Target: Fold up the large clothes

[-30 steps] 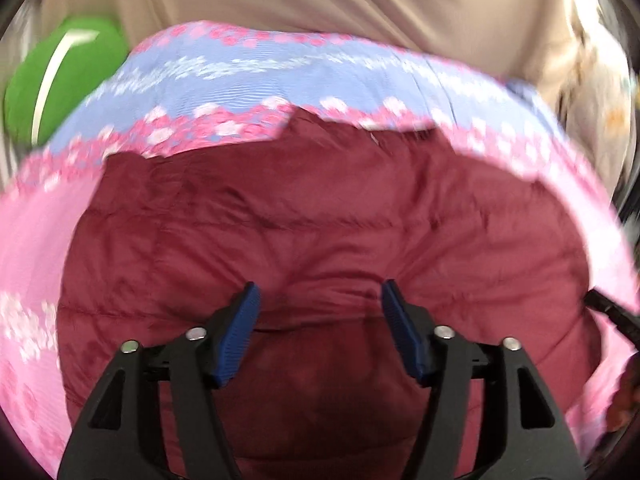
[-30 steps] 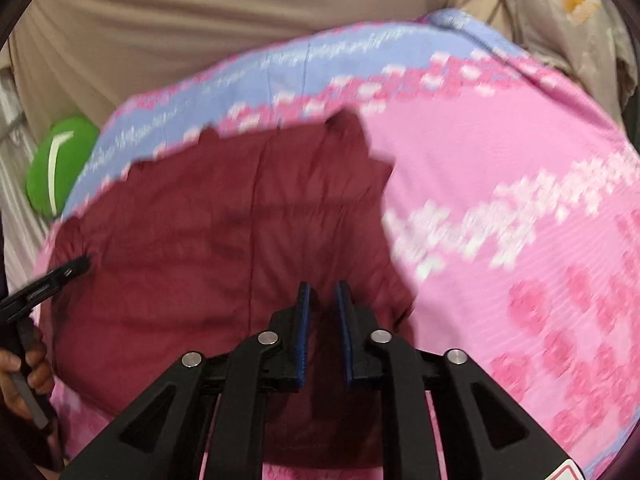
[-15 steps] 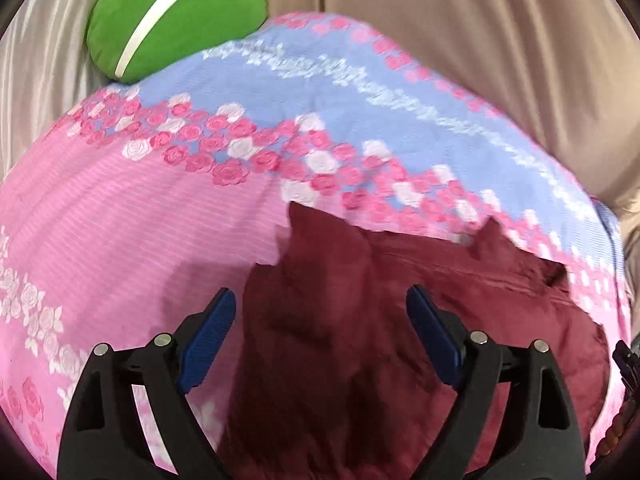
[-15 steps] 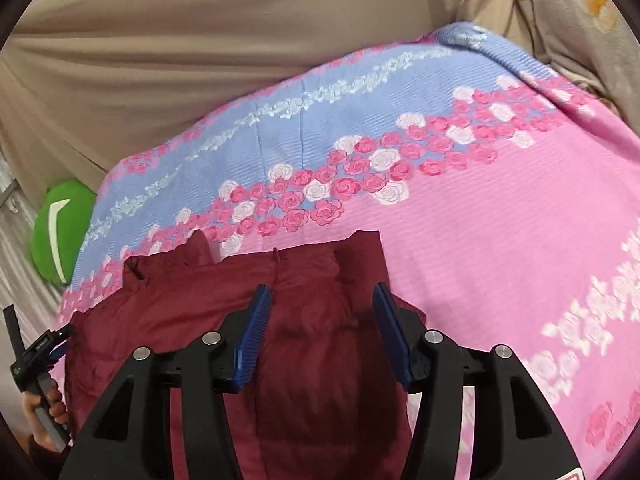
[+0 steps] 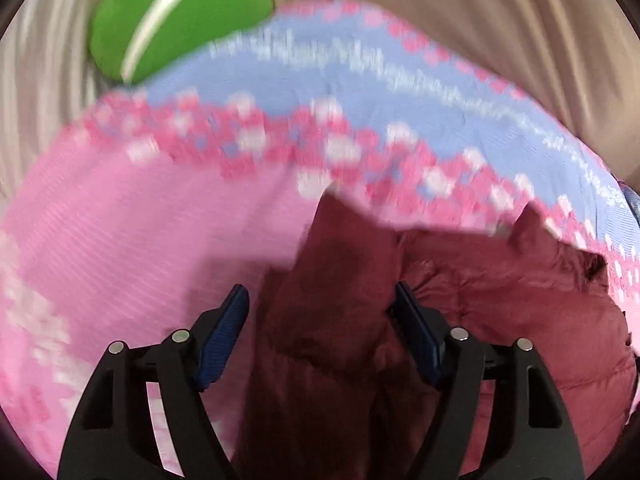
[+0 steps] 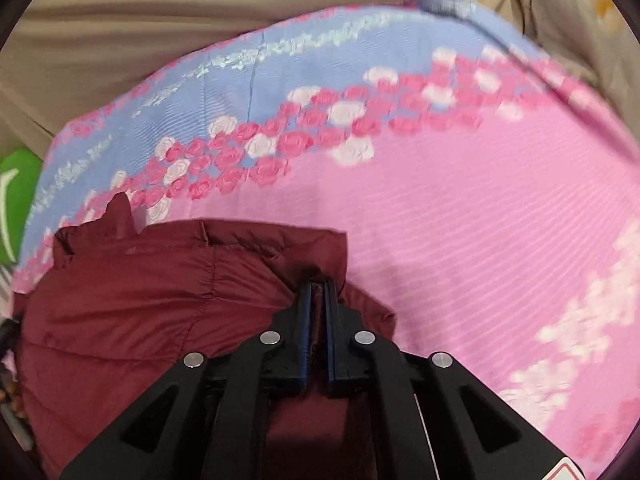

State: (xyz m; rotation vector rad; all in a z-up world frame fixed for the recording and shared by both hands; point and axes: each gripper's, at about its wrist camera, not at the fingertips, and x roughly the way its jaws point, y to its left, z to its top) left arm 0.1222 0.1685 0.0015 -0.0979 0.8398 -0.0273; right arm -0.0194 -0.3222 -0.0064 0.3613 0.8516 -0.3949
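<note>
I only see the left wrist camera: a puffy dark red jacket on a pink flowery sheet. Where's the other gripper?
Observer: The right gripper is at the right-hand edge of the padded dark red jacket. Its jaws are closing with a fold of the fabric between them.
Operator: Is there more jacket past it?
Observer: No. To its right only the pink flowered bedsheet shows.
Operator: What's past the bed's far right corner?
Observer: A cream cloth with an orange print lies beyond it.
</note>
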